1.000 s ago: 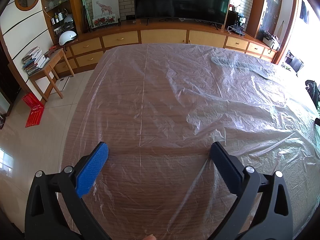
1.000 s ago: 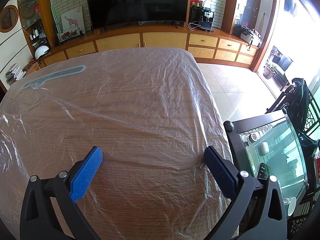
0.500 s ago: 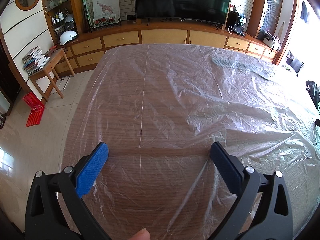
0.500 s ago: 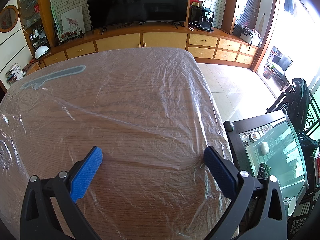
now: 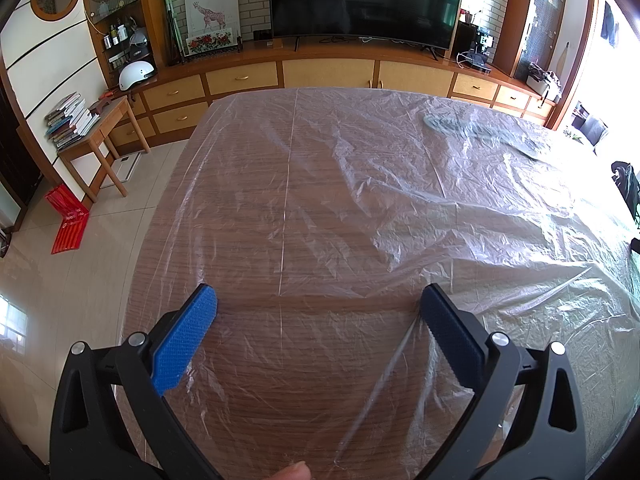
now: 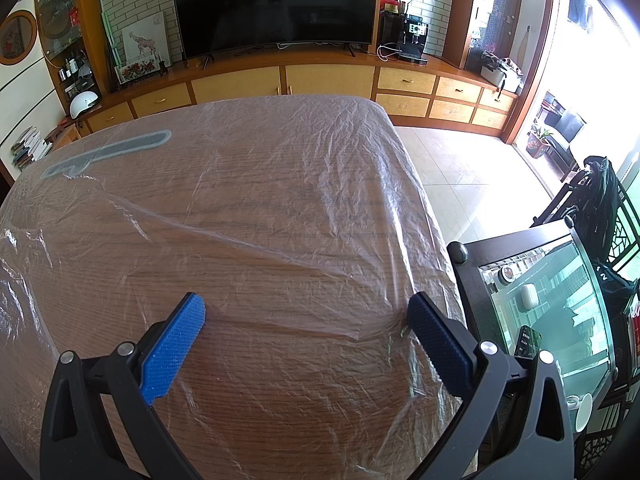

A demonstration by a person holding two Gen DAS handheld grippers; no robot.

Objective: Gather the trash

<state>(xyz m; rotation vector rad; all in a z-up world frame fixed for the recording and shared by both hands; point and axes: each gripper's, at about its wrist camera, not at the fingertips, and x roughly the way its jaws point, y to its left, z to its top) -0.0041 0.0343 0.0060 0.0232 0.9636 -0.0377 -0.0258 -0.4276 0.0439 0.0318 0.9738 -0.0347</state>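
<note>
Trash here appears to be the clear plastic sheet [image 5: 400, 184] draped over the whole counter [image 6: 256, 420]. Both left tongs [image 5: 318, 300] and right tongs [image 6: 306, 306] gape wide, empty, above its near edge. Thin film may slip or tear if pinched poorly.

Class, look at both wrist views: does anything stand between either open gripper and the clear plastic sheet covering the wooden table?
Nothing visible does. The clear plastic sheet lies directly below the left gripper and the right gripper.
</note>
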